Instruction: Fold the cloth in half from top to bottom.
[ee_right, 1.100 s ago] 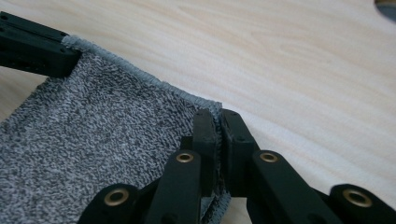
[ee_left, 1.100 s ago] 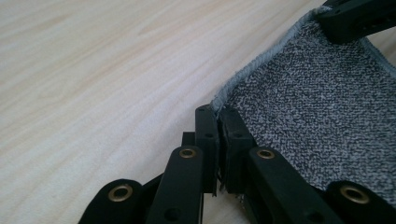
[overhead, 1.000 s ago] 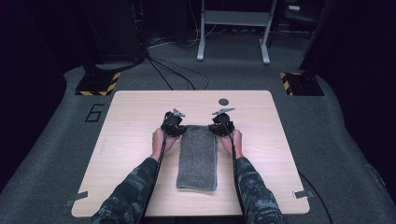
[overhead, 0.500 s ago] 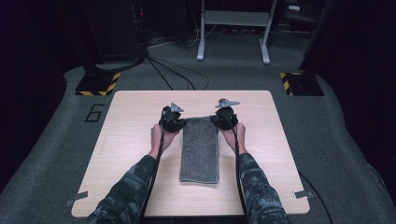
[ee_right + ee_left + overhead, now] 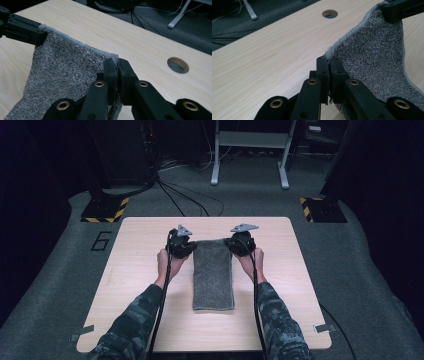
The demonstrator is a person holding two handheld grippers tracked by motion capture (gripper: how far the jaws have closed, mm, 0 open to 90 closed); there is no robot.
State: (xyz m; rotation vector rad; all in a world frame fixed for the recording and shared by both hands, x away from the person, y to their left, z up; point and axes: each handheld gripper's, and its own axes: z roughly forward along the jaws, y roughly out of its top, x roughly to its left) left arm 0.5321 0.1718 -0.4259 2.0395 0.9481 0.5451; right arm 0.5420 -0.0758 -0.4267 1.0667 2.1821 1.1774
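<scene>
My matte black plastic left claw (image 5: pixel 329 65) and twin right claw (image 5: pixel 117 65) carry brass-ringed pivots behind their tips, grey triangular plates on top, black cables trailing rearward along camouflage sleeves (image 5: pixel 131 322).

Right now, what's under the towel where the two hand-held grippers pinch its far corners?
Bare wooden table lies under the raised far edge of the grey towel. The near part lies flat, so the tabletop beneath it is covered.

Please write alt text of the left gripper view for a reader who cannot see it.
The left gripper is shut on one corner of a grey towel, lifted above a light wooden table. The right gripper clamps the other corner.
</scene>
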